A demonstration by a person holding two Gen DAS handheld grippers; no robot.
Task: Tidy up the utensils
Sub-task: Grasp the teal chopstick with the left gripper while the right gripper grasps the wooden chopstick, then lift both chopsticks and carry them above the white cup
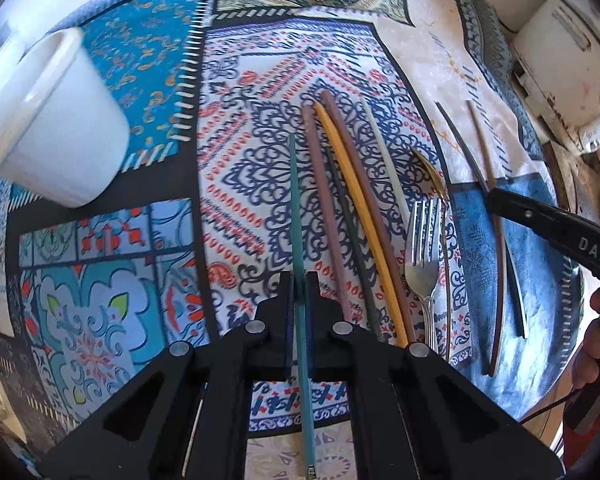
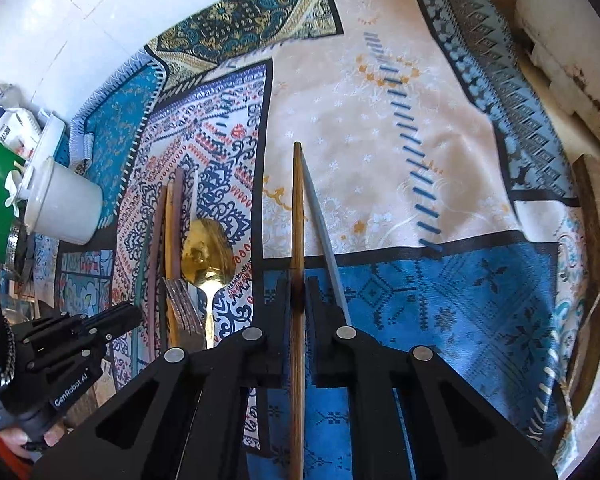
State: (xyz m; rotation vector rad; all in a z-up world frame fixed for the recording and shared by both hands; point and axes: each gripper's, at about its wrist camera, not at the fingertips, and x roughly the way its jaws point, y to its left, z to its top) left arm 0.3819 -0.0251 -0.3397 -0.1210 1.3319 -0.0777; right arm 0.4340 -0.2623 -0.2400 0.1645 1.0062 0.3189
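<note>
Left tongs [image 1: 299, 280] pinching teal chopstick [image 1: 296, 200], near its lower end. Right tongs [image 2: 299, 286] pinching brown wooden chopstick [image 2: 298, 208]; grey chopstick [image 2: 322, 220] just beside it on patchwork tablecloth [image 2: 380, 120]. Loose chopsticks [image 1: 352, 200], silver fork [image 1: 422, 248], gold spoon [image 2: 208, 252] lie between both tongs. White cup [image 1: 56, 128] far left on tabletop.

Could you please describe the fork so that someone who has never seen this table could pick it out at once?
Start at the patchwork tablecloth and find the red-and-navy paisley panel holding a row of coloured chopsticks. The fork lies at that row's right end, tines over the gold spoon. It is the only silver, pronged piece.
</note>
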